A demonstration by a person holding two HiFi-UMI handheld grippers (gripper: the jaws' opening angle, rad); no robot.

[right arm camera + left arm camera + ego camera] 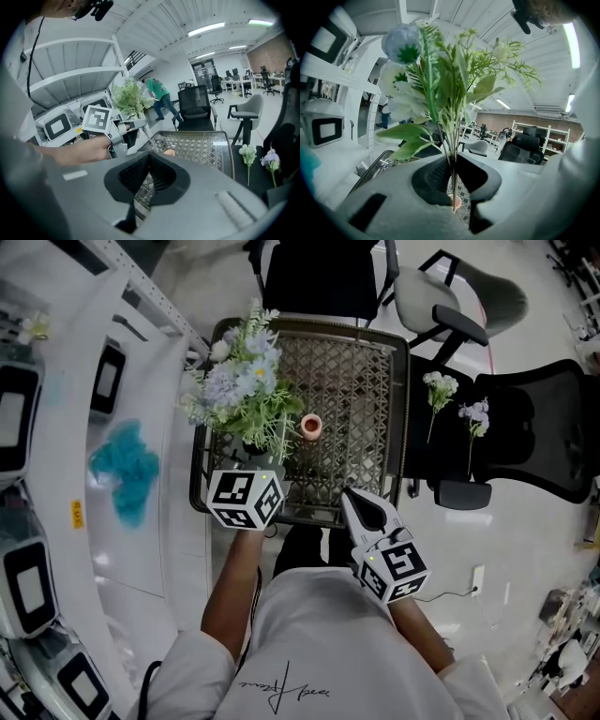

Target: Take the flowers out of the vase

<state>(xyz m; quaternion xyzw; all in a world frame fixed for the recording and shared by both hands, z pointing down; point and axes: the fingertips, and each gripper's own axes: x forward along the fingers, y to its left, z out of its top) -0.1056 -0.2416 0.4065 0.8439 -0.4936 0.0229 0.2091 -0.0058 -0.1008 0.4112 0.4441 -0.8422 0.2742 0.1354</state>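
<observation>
My left gripper is shut on the green stems of a bunch of blue and white flowers. It holds the bunch over the left side of the wire-mesh table. In the left gripper view the stems run straight down between the pads. The small pink vase stands on the mesh just right of the bunch and looks empty. It also shows low behind the stems as the vase. My right gripper hangs shut and empty at the table's near edge. From there I see the left gripper and the vase.
A white flower and a purple flower lie on a black chair seat to the right of the table. A grey chair stands behind. A white shelf unit with a teal cloth runs along the left.
</observation>
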